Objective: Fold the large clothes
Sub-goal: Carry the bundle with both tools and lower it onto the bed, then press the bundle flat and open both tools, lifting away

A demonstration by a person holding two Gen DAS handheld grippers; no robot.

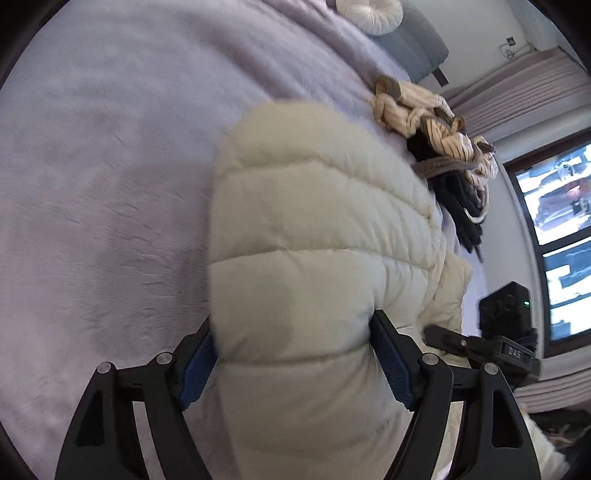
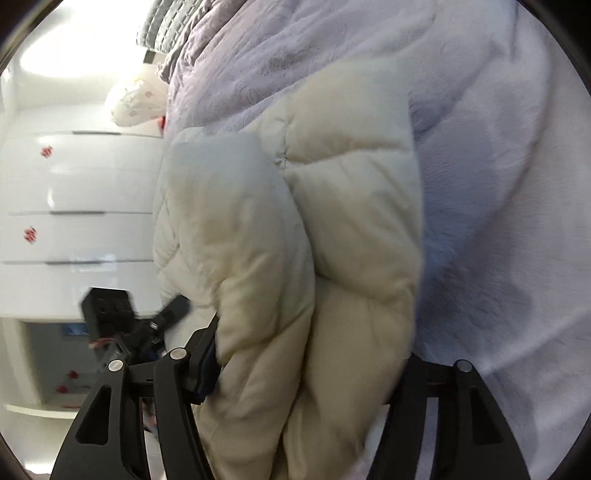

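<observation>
Lilac plush bed carries my cream quilted puffer jacket, stretching ahead; left claw and right claw each clamp its near edge.

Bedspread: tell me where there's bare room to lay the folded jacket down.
The lavender bedspread is bare left of the cream puffer jacket, up toward the round pillow. It is crowded right of the jacket, where the pile of clothes lies.
</observation>
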